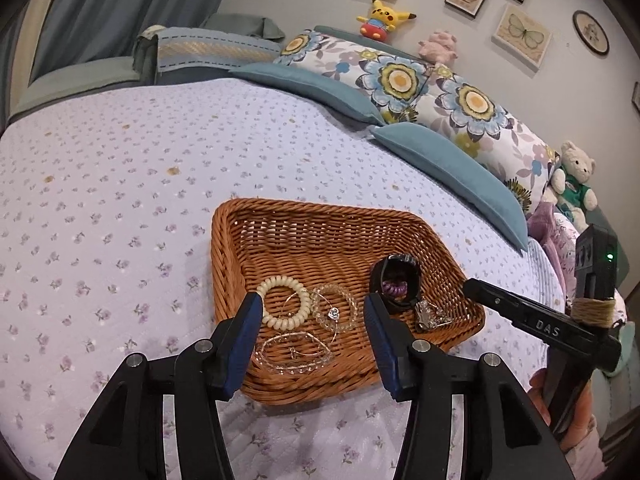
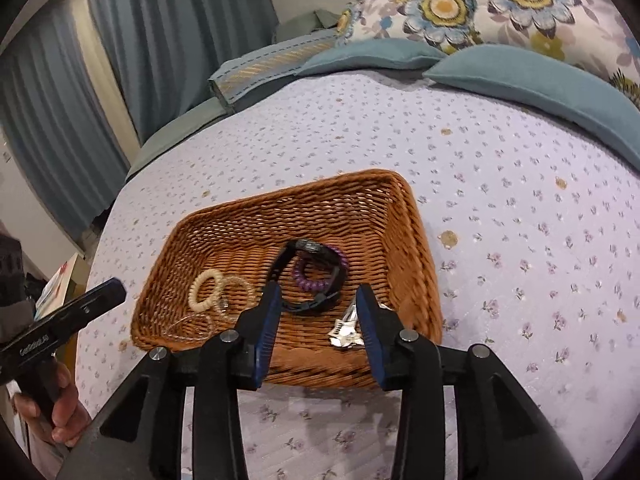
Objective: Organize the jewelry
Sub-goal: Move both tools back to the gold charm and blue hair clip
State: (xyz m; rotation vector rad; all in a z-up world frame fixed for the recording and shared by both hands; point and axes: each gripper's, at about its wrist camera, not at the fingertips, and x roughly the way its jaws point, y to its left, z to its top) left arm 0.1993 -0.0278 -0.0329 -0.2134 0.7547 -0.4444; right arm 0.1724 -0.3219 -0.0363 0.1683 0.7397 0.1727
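A brown wicker basket point(image 1: 280, 216) point(image 2: 416, 224) sits on the bed. In it lie a cream coil hair tie point(image 1: 298, 308) point(image 2: 200, 292), a clear bead bracelet point(image 1: 352, 312), a thin clear bracelet point(image 1: 296, 354), a black watch point(image 1: 378, 276) point(image 2: 316, 250), a purple coil tie point(image 1: 394, 290) point(image 2: 302, 278) and a silver hair clip point(image 1: 430, 316) point(image 2: 344, 334). My left gripper point(image 1: 314, 304) is open and empty above the basket's near side. My right gripper point(image 2: 316, 294) is open and empty above the watch and clip; it also shows in the left wrist view point(image 1: 472, 286).
The basket lies on a lilac floral quilt point(image 1: 120, 200) point(image 2: 520, 220). Blue cushions point(image 1: 448, 168) and floral pillows point(image 1: 400, 76) line the head of the bed. Plush toys point(image 1: 574, 180) sit by the wall. Blue curtains point(image 2: 120, 60) hang at the left.
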